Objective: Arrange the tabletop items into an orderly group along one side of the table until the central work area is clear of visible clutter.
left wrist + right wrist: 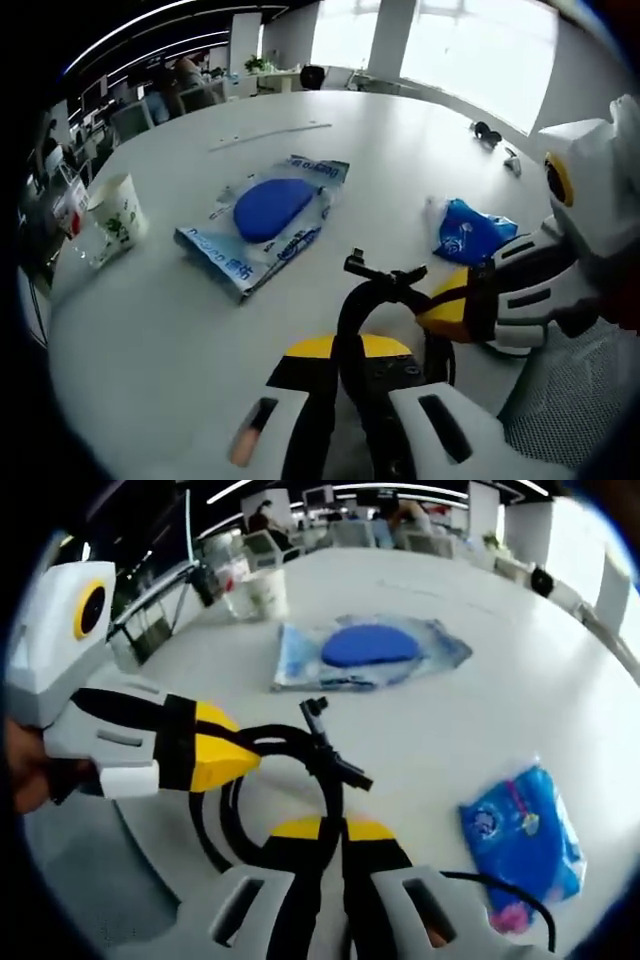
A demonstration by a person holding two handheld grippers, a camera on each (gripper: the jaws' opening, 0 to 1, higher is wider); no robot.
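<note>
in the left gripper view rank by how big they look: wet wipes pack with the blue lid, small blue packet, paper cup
1. wet wipes pack, clearly largest
2. small blue packet
3. paper cup, close to the packet in look; fisheye edge distortion makes that pair unsure

Open-plan office: desks (pixel 255 78), chairs (pixel 262 548), strip lights (pixel 330 488).

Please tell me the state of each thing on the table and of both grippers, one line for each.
Left gripper: shut on black cable.
Right gripper: shut on black cable.
Black cable: looped, held by both grippers.
Wipes pack: lying flat, blue lid closed.
Blue pouch: lying flat, crumpled.
Paper cup: upright.
</note>
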